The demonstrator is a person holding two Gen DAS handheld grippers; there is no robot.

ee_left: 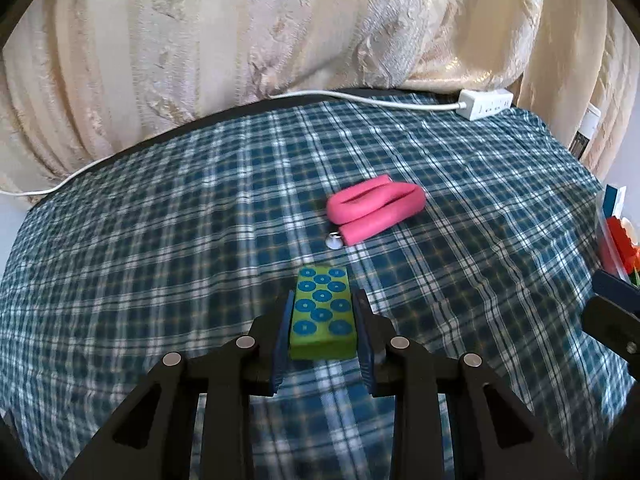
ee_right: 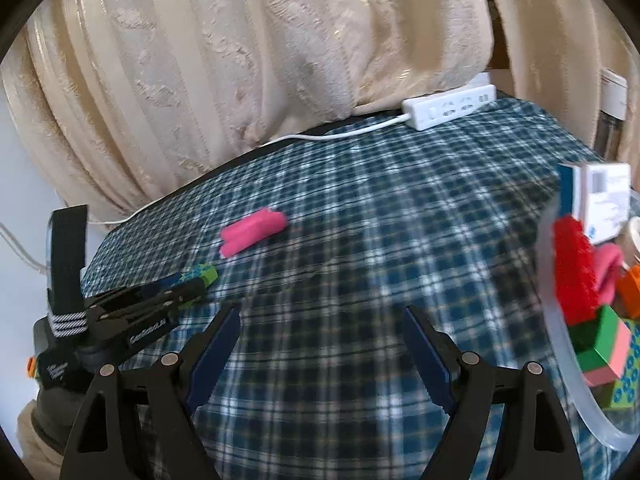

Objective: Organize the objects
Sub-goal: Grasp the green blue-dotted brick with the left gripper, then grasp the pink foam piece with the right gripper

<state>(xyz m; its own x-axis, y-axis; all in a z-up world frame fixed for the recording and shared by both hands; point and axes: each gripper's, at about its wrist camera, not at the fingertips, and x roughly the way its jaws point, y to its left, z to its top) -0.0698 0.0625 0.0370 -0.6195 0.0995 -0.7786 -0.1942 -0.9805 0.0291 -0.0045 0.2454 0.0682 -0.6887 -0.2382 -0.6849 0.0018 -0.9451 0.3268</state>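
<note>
Because the green block (ee_left: 323, 312) looks like a light, stiff brick with flat sides, I judge it will not sag or crush, and its two long side faces are the sensible places to take it. It is lime green with blue ringed dots across its top, lying at lower centre of the left wrist view, between the left gripper (ee_left: 323, 302) pads, which sit closed against those sides; whether it is lifted off the plaid cloth (ee_left: 160, 260) I cannot tell. Beyond it, toward centre right, lies a pink foam-handled thing (ee_left: 374, 208), bent double and probably soft. My right gripper (ee_right: 318, 318) stands wide apart, holding nothing. At the right edge of its view a clear bin (ee_right: 560, 320) holds other bright pieces. A white power strip (ee_right: 450, 106) sits at upper right.
</note>
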